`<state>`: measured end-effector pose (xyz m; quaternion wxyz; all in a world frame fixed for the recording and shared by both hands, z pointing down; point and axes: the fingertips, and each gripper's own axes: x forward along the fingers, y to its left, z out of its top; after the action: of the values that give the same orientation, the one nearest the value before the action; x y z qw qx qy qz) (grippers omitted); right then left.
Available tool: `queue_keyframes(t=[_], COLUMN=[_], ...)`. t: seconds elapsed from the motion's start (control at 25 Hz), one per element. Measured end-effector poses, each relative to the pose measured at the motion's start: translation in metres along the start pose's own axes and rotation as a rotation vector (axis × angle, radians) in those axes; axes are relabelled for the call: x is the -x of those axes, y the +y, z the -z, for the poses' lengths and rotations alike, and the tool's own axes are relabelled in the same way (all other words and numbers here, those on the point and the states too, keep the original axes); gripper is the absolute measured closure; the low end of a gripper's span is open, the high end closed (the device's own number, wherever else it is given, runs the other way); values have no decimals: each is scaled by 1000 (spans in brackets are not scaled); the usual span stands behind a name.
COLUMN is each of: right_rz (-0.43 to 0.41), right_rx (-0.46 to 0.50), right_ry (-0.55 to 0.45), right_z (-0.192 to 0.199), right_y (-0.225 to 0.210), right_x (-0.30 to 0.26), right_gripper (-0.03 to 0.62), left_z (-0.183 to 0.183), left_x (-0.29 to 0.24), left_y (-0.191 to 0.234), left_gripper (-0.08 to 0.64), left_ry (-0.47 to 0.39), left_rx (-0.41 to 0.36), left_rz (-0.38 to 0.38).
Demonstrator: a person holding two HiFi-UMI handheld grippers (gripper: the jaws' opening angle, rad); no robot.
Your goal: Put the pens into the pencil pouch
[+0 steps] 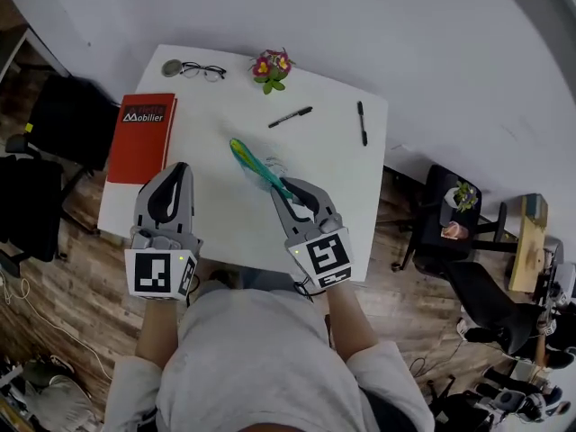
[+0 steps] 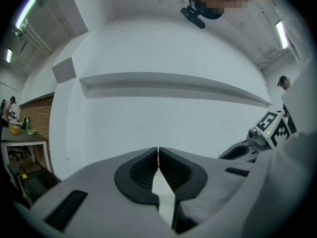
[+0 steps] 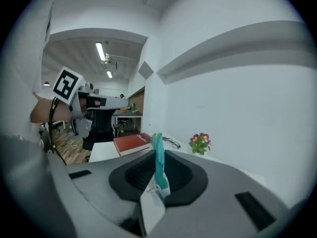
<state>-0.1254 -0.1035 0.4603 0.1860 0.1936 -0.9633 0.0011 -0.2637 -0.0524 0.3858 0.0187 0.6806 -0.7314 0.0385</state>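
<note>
Centre of head view: right tool (image 1: pixel 292 189) clamped on one end of the teal pencil pouch (image 1: pixel 255 163), held up off the white tabletop (image 1: pixel 220 219). Lower left: left tool (image 1: pixel 175 174) closed, nothing between its jaws. Well apart from the pouch, one black pen (image 1: pixel 290 116) lies upper centre, a second black pen (image 1: pixel 362 122) to its right. A red book (image 1: pixel 142 136) lies at the tabletop's left edge.

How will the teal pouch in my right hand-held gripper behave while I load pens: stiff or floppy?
Probably floppy: the pouch bends slightly along its length beyond the right hand-held gripper pinching one end. Likely light, since it looks thin and flat. Its mouth may not stay open unaided.
</note>
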Motion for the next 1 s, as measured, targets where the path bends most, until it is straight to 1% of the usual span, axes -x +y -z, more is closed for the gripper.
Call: queue_keyframes(t=[0.24, 0.36, 0.48, 0.56, 0.72, 0.8, 0.88, 1.0], right_rz=[93, 144, 184, 201, 240, 270, 289, 322], right_rx=[-83, -112, -163, -194, -223, -232, -233, -248], right_ry=[-86, -117, -160, -193, -242, -251, -254, -258], right_z=[-16, -17, -18, -19, -20, -17, -15, -12], right_y=[-41, -61, -82, -95, -115, -124, -130, -139], right_x=[37, 55, 72, 84, 103, 109, 116, 123], right_gripper=[526, 526, 526, 526, 526, 526, 526, 526], left_z=[-11, -18, -24, -29, -36, -39, -40, -37], left_x=[-23, -37, -52, -61, -77, -84, -92, -113], left_y=[-31, -47, -65, -78, -105, -118, -130, -139], left_gripper=[531, 529, 529, 529, 529, 529, 529, 529], left_ry=[-18, -32, -50, -63, -80, -79, -69, -28], left_rx=[-20, -33, -36, -22, 43, 48, 44, 53], left_rz=[68, 102, 142, 172, 246, 290, 338, 400])
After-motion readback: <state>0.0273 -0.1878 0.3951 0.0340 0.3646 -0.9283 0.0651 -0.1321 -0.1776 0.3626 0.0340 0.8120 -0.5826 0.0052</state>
